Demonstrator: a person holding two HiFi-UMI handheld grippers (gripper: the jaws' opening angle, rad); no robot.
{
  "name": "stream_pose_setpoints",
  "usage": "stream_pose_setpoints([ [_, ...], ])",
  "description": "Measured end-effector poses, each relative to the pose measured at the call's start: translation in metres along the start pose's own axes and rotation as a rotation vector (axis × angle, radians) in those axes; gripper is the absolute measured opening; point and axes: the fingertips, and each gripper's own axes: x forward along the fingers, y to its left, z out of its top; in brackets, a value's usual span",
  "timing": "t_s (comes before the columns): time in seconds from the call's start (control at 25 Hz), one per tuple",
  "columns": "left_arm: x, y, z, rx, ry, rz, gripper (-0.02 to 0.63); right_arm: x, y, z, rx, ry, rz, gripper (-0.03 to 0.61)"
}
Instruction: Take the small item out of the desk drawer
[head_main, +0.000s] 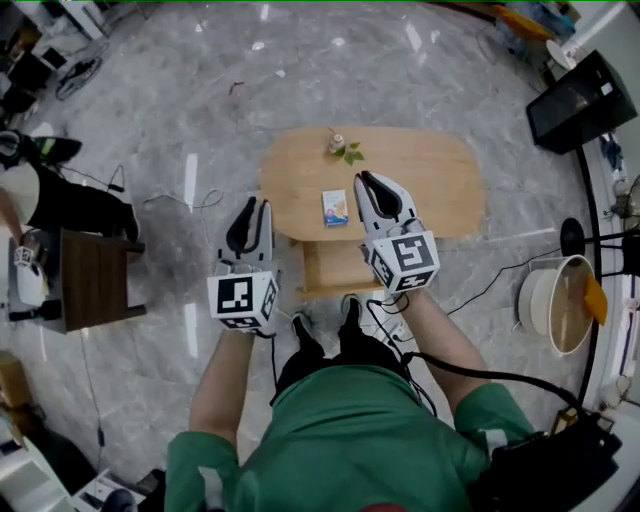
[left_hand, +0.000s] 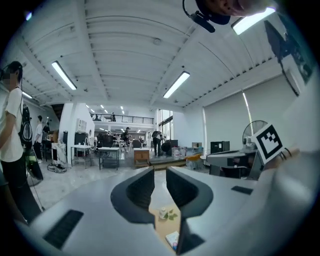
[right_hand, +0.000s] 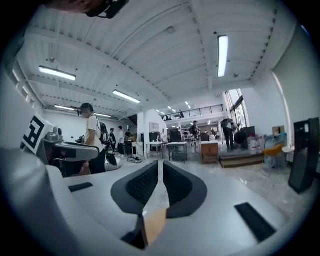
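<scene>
The small box lies on the table, near its front edge, behind the open drawer. Left gripper hovers beside the table's front-left edge and right gripper over its front edge, both jaws slightly apart and empty.

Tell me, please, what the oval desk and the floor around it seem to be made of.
Oval desk: light wood or wood-look laminate, matte, with an even pale tan surface. Floor: polished grey stone or marble-look tile, shown by veining and light reflections.
</scene>
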Motion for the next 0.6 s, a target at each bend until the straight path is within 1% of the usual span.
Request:
stream_pose_setpoints([
  [0.12, -0.011, -0.003, 0.036, 0.003, -0.06, -0.005, 0.084, -0.014, 0.017, 0.041, -0.078, -0.074, -0.001, 0.051],
  [0.24, -0.016, -0.01, 0.068, 0.014, -0.119, -0.015, 0.084, -0.025, 0.027, 0.073, -0.135, -0.128, 0.0, 0.049],
  [0.4, -0.03, -0.013, 0.099, 0.021, -0.16, -0.017, 0.085, -0.042, 0.038, 0.103, -0.152, -0.174, -0.01, 0.048],
  [0.6, -0.042, -0.002, 0.141, 0.048, -0.236, -0.001, 0.086, -0.057, 0.037, 0.146, -0.182, -0.245, -0.046, 0.049],
])
